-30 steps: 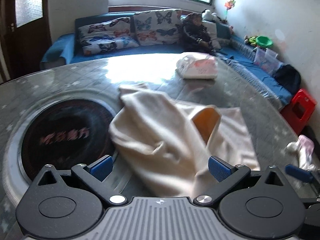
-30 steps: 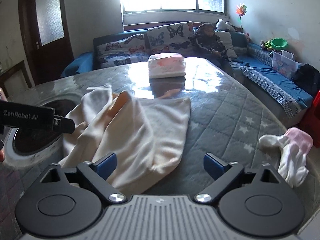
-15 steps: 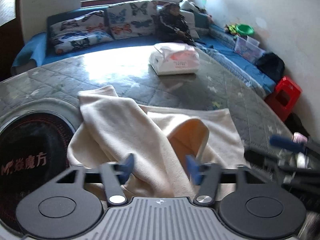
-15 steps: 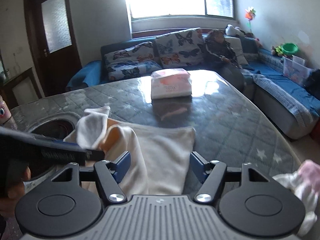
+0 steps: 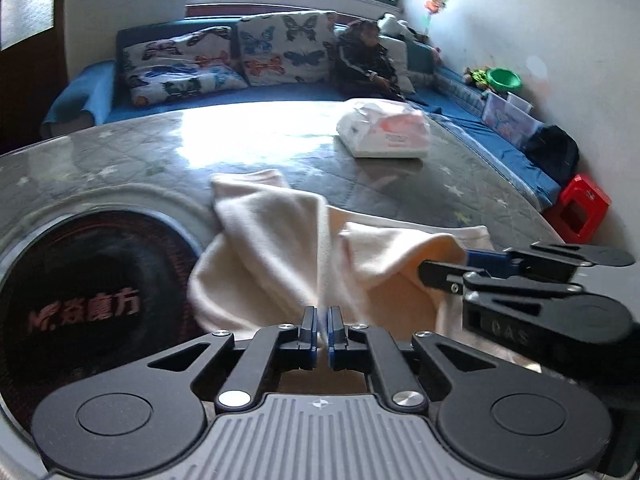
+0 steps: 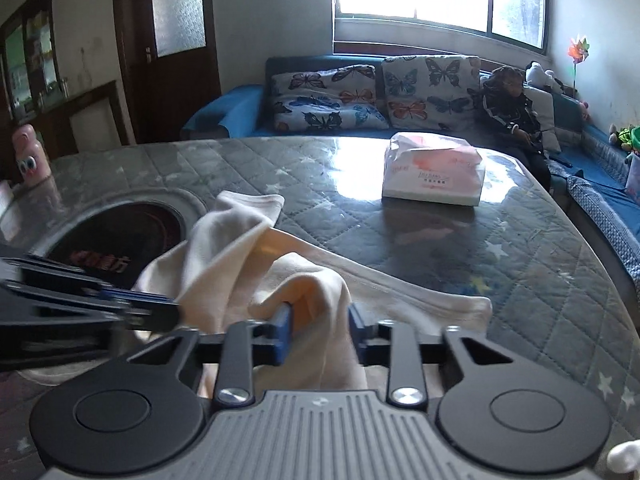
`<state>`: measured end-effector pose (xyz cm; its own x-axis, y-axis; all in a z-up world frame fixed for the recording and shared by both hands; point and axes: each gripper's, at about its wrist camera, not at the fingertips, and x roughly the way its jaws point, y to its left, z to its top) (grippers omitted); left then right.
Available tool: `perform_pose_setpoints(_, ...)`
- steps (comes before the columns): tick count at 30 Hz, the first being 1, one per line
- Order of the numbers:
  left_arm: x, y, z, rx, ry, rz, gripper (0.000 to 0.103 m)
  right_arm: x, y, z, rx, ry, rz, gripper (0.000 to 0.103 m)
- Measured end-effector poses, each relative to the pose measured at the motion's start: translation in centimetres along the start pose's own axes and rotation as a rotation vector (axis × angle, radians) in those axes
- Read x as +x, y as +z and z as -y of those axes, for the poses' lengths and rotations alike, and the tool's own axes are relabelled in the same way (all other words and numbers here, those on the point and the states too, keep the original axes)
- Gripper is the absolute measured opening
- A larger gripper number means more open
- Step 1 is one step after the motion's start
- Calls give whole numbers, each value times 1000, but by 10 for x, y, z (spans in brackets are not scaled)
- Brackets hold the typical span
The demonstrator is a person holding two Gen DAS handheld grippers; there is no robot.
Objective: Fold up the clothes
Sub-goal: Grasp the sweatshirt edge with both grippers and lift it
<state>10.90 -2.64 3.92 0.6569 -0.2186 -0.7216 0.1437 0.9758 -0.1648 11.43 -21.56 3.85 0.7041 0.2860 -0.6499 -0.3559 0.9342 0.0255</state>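
- Here a cream garment lies crumpled on the quilted counter, beside a dark round inset.
- The left gripper has just been closing; its jaws are pressed together on a thin fold of the garment.
- The right gripper has just been closing; a raised fold is pinched between its jaws.
- A tissue pack rests farther back; its contents cannot be told.

The left tongs smear with blur at the frame's edge, hiding part of the cream garment.
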Motion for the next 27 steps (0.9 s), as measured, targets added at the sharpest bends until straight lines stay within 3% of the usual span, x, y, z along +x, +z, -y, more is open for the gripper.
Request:
perform_pose_setpoints(2,-7,-2,-8,-8,33,12,4,-2,-1,2,13,-11,14,8)
perform_pose_setpoints(6,-20,-8,-31,-56,71,22,4,-22,-5,11,30,-69,68,5)
perform_pose_setpoints(12,-33,-4,-12,-22,-8,43,9,-50,-8,24,53,-142,126,5)
perform_pose_setpoints(13,-31,-2,-7,-21,-28,39,16,-55,-9,27,60,-154,135,5)
perform_pose_setpoints(14,-28,-1,-1,-17,-40,33,33,-58,-10,30,71,-161,136,5)
perform_pose_setpoints(16,-21,1,13,5,-34,31,52,-61,-13,34,75,-174,131,5)
perform_pose_setpoints(17,-18,2,19,17,-29,31,56,-63,-16,35,74,-181,130,5)
perform_pose_setpoints(22,6,5,41,65,-40,1,54,-77,-34,45,94,-221,128,5)
perform_pose_setpoints(24,14,2,45,99,-19,-4,35,-82,-41,51,116,-236,125,5)
perform_pose_setpoints(25,17,1,45,109,-21,-9,19,-84,-44,54,128,-245,123,5)
perform_pose_setpoints(27,17,-4,41,106,-15,-6,9,-89,-52,59,150,-260,118,5)
